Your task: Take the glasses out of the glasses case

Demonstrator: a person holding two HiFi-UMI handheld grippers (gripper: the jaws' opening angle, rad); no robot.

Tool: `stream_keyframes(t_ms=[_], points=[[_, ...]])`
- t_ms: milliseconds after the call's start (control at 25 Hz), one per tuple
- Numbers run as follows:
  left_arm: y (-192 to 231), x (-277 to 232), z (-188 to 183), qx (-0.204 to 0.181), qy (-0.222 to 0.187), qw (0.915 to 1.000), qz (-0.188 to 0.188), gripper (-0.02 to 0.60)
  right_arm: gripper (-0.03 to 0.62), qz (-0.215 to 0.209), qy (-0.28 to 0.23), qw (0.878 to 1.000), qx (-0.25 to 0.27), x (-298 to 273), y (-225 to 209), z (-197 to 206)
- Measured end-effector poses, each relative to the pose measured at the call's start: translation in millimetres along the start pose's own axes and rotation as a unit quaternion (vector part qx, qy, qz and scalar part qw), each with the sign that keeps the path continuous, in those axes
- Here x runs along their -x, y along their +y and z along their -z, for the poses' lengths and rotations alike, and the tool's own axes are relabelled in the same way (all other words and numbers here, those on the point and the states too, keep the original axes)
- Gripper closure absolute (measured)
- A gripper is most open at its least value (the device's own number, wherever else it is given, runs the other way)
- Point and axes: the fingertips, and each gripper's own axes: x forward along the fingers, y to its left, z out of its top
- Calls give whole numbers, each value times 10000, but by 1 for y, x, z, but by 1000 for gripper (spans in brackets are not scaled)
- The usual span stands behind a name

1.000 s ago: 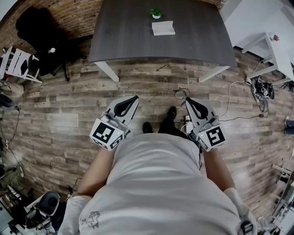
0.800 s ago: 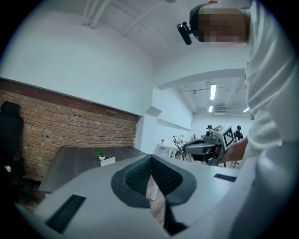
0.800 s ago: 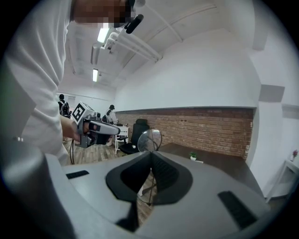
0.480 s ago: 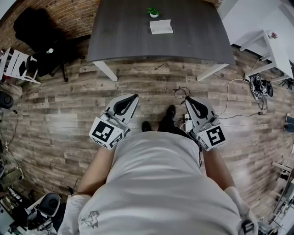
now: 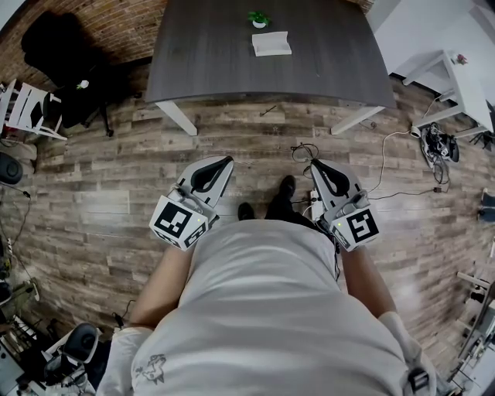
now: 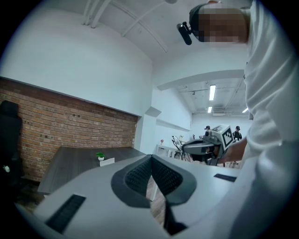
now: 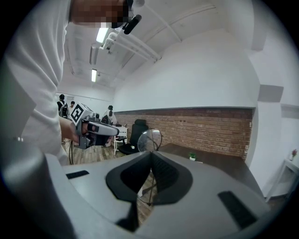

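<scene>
Well, the person stands on the wooden floor (image 5: 116, 209) a good way back from the dark tabletop (image 5: 216, 69), with a broad strip of bare boards between their shoes (image 5: 288, 188) and its near edge. That edge runs straight across in front of them, with white legs set in under both corners. Neither side of the person is crowded at arm level.

The clutter keeps to the margins. A black office chair (image 5: 46, 42) sits by the brick wall (image 5: 116, 23) to the left of the tabletop, and a white slatted rack (image 5: 27, 104) stands below it. A white side table (image 5: 456, 77) is off to the right. Loose cables (image 5: 387, 166) trail over the floor on the right, and one strand runs close to the person's feet. On the far part of the tabletop a small potted plant (image 5: 258, 19) stands just behind the white glasses case (image 5: 271, 44). I cannot tell whether the lid is up.

Both tools are held out level in front of the body, well apart from each other and well short of the tabletop. The left tongs (image 5: 226, 161) are pressed together at the tips, with nothing between them. The right tongs (image 5: 313, 163) are also squeezed nearly flat, and they pinch a thin wire frame. In the right gripper view one round clear lens of the glasses (image 7: 149, 139) stands up beyond the tips, while the rim runs down through the gap between the pads. So the glasses are out here in the right tongs, far from the case.
</scene>
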Motion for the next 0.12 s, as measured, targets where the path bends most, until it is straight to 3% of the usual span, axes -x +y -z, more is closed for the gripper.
stream_keyframes(t_ms=[120], points=[[1,0,3,-1,-25,10000,-9,571,580,-8,-11,10000,14,0,0,0]])
